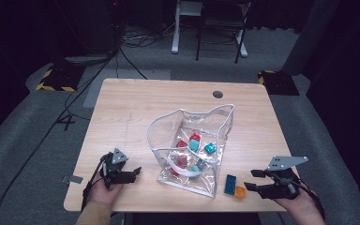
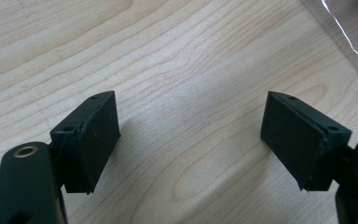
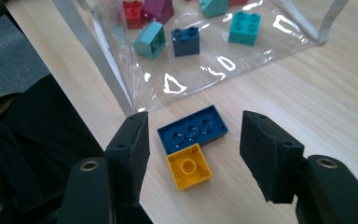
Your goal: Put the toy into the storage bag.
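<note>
A flat dark blue brick [image 1: 230, 183] [image 3: 193, 128] and a small yellow brick [image 1: 240, 191] [image 3: 189, 165] lie touching on the wooden table, just right of a clear plastic bag [image 1: 218, 119] [image 3: 191, 79]. My right gripper [image 1: 251, 180] [image 3: 193, 116] is open and low over the table at the front right. The two bricks lie between its jaws, and the pads are clear of them. The bag stands open and holds several red, teal, magenta and dark blue bricks. My left gripper [image 1: 135, 173] [image 2: 189, 98] rests open at the front left, left of the bag, over bare wood.
The table's [image 1: 122, 108] front edge runs close under both hands. A round cable hole [image 1: 218, 94] sits near the far edge. Beyond the table are grey floor, cables and chair legs.
</note>
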### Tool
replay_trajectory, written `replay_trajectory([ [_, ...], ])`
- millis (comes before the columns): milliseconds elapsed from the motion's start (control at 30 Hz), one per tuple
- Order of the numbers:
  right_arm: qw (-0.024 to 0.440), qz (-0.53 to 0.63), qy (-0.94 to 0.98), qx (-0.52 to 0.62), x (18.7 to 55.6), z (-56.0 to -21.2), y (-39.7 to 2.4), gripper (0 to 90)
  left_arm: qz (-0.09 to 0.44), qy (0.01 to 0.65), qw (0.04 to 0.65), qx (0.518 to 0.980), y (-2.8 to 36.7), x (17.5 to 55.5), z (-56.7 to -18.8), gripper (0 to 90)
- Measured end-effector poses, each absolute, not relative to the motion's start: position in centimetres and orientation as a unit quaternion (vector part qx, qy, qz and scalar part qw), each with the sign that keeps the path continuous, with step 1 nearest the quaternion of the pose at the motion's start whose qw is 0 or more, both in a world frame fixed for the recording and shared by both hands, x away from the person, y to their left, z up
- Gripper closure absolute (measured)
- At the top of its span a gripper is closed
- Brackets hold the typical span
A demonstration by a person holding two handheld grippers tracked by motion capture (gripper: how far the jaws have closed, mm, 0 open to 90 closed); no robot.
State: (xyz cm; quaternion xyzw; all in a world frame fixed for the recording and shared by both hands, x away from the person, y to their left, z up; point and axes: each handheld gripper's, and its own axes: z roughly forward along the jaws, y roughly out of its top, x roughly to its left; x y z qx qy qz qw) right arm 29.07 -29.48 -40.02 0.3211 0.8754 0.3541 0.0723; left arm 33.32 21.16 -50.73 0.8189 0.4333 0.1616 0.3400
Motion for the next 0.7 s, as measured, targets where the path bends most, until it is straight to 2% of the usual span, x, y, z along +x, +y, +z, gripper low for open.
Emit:
replay_trajectory([
  [133, 0.068, 0.349, 0.877, 0.325, 29.1, -41.2, -29.4, 43.2, 0.162, 0.433, 0.34, 0.819, 21.2, 33.3, -50.7, 19.9],
  [233, 0.087, 0.338, 0.881, 0.319, 29.0, -42.3, -29.2, 44.0, 0.162, 0.433, 0.34, 0.819, 21.2, 33.3, -50.7, 19.9],
  [467, 0.068, 0.323, 0.889, 0.318, 29.2, -45.0, -28.8, 44.7, 0.162, 0.433, 0.34, 0.819, 21.2, 33.3, -50.7, 19.9],
  [700, 0.056, 0.318, 0.892, 0.316, 29.3, -46.4, -28.5, 45.8, 0.162, 0.433, 0.34, 0.819, 21.2, 33.3, -50.7, 19.9],
])
